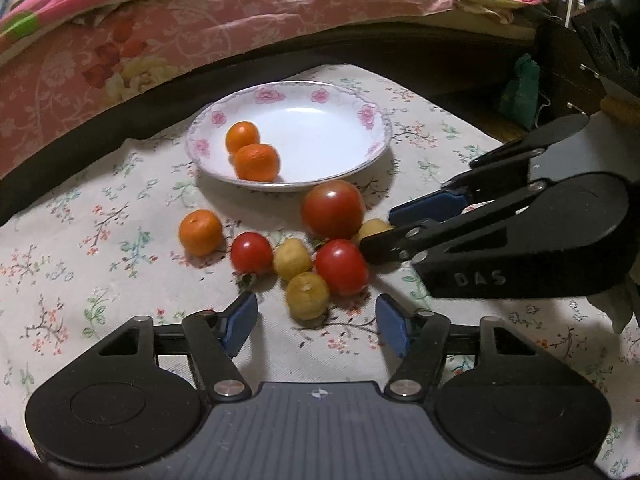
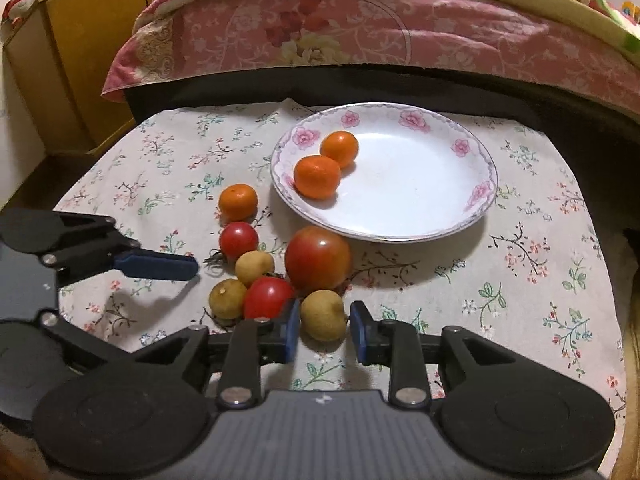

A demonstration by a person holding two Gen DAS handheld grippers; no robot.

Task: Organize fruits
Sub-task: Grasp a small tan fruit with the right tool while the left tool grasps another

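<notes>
A white floral plate (image 1: 344, 152) (image 2: 432, 200) holds two small oranges (image 1: 256, 162) (image 2: 318, 176). In front of it on the cloth lie a third orange (image 1: 200, 232) (image 2: 238, 202), a big tomato (image 1: 333, 209) (image 2: 318, 258), two small tomatoes (image 1: 251, 253) (image 2: 267, 297) and several yellow-brown longans (image 1: 307, 295). My left gripper (image 1: 316, 320) is open, just short of a longan. My right gripper (image 2: 325, 330) is open, its pads either side of a longan (image 2: 323, 315) without closing on it; it also shows in the left wrist view (image 1: 376, 228).
A flowered cloth (image 1: 100, 264) covers the small table. A bed with pink bedding (image 1: 160, 40) stands right behind it. A wooden cabinet (image 2: 80, 60) is at the far left, a dark stand (image 1: 580, 64) at the far right.
</notes>
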